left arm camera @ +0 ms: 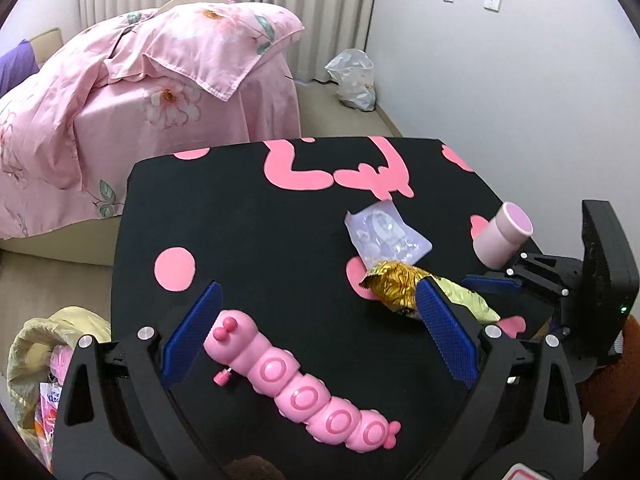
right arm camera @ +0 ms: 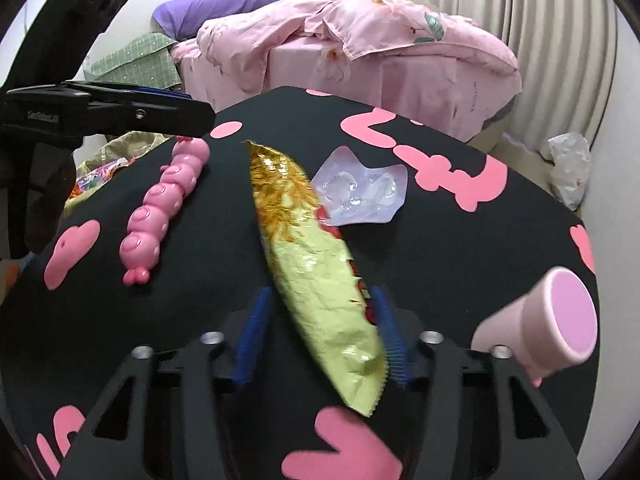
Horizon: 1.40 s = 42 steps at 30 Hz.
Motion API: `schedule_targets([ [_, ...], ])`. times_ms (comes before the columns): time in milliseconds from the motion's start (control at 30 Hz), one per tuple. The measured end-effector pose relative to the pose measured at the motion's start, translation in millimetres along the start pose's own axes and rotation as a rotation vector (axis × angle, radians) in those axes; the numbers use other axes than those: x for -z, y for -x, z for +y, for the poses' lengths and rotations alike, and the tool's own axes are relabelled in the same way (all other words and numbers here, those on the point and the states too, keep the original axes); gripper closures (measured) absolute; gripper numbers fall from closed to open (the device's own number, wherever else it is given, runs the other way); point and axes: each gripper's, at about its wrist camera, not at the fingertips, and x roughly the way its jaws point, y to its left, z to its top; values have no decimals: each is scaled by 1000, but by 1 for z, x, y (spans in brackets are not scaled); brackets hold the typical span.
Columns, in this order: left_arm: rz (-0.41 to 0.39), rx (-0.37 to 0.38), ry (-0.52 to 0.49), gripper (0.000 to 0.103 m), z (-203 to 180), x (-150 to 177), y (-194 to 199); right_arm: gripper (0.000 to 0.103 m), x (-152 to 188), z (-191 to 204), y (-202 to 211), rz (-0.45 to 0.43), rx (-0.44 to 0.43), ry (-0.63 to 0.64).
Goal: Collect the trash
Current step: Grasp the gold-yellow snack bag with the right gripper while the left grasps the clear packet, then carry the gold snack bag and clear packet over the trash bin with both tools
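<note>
A gold and yellow snack wrapper [right arm camera: 316, 276] lies on the black table with pink shapes [right arm camera: 460, 248]. My right gripper [right arm camera: 320, 340] has its blue fingers on both sides of the wrapper's near end and appears closed on it. The wrapper also shows in the left wrist view [left arm camera: 394, 286]. A clear plastic blister pack [right arm camera: 360, 196] lies just beyond it; it shows in the left wrist view [left arm camera: 386, 236] too. My left gripper [left arm camera: 316, 336] is open over a pink caterpillar toy [left arm camera: 304, 380], its fingers wide apart.
A pink cup [right arm camera: 552, 320] lies on its side at the table's right edge. A yellow bag with trash [left arm camera: 44, 364] sits on the floor left of the table. A bed with pink bedding [left arm camera: 132, 92] stands behind. A clear plastic bag [left arm camera: 354, 78] lies by the wall.
</note>
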Motion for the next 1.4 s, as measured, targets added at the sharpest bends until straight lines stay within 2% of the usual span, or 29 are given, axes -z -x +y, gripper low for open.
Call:
schedule_targets([
  [100, 13, 14, -15, 10, -6, 2, -3, 71, 13, -1, 16, 21, 8, -57],
  [200, 29, 42, -22, 10, -12, 4, -6, 71, 33, 0, 37, 50, 45, -108],
  [300, 53, 96, -52, 10, -25, 3, -14, 71, 57, -7, 57, 77, 98, -195],
  [433, 76, 193, -135, 10, -45, -10, -34, 71, 93, -29, 85, 65, 184, -382],
  [500, 103, 175, -157, 10, -48, -20, -50, 71, 105, -34, 94, 49, 202, -427],
  [633, 193, 153, -133, 10, -44, -40, -88, 71, 123, -41, 105, 7, 209, -505],
  [800, 314, 161, -188, 10, -57, -43, -122, 71, 125, -40, 104, -23, 213, -512],
  [933, 313, 121, -205, 11, -61, -47, -128, 71, 118, -37, 99, -25, 225, -487],
  [1133, 310, 42, -167, 37, -53, -47, -126, 71, 119, -34, 99, -38, 238, -483],
  [1200, 294, 88, -119, 60, -44, -47, -119, 71, 120, -33, 100, -39, 238, -480],
  [1233, 288, 128, -86, 64, -38, -45, -114, 71, 120, -32, 101, -42, 239, -480],
  [1300, 267, 165, -51, 69, -32, -41, -104, 71, 121, -32, 101, -45, 235, -484],
  [1400, 221, 164, -58, 70, -28, -31, -82, 71, 121, -32, 103, -51, 231, -490],
])
